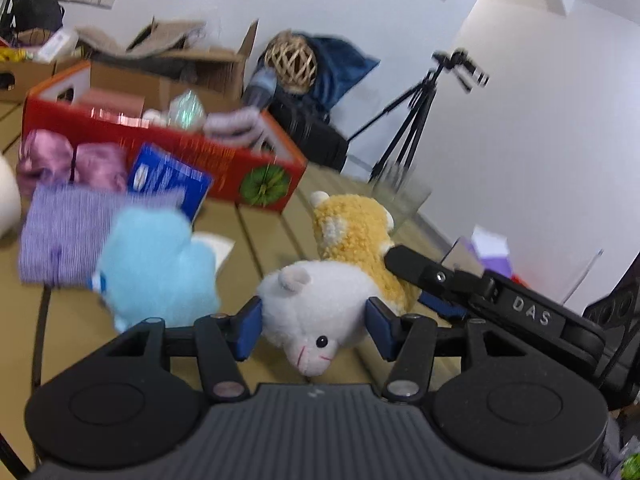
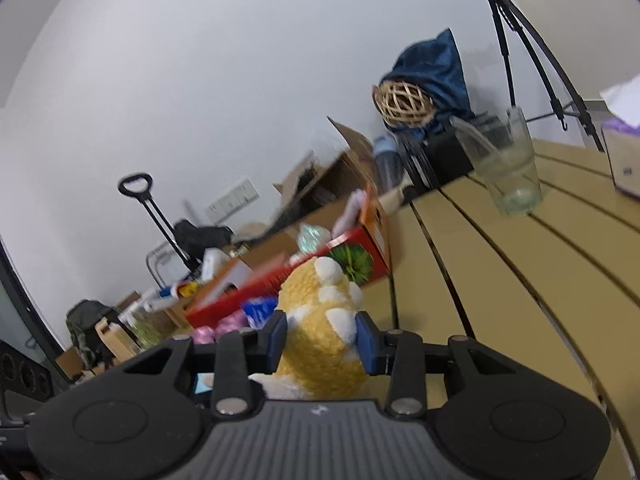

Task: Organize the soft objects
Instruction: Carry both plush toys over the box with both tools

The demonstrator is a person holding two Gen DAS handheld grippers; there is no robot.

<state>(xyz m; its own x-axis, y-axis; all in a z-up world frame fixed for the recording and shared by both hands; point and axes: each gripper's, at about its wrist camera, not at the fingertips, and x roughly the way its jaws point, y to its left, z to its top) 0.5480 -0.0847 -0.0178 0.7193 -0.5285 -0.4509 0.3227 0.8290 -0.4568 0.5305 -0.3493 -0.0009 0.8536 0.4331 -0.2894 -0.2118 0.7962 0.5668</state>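
Observation:
My left gripper (image 1: 314,330) is shut on a white plush animal (image 1: 316,312), its head lying between the blue pads on the slatted wooden table (image 1: 264,236). My right gripper (image 2: 322,340) is shut on a yellow-and-white plush (image 2: 320,320), which also shows behind the white one in the left wrist view (image 1: 354,232), with the right gripper's black body (image 1: 480,292) reaching in from the right. A light blue plush (image 1: 156,264), a folded purple cloth (image 1: 68,232) and pink fluffy items (image 1: 72,160) lie to the left.
A red cardboard box (image 1: 188,148) holding soft items stands at the back of the table (image 2: 500,280); a blue packet (image 1: 168,180) leans on it. A clear glass (image 2: 508,168) and a tissue box (image 2: 624,152) stand at the far right. Brown boxes, a tripod (image 1: 412,128) and bags are beyond.

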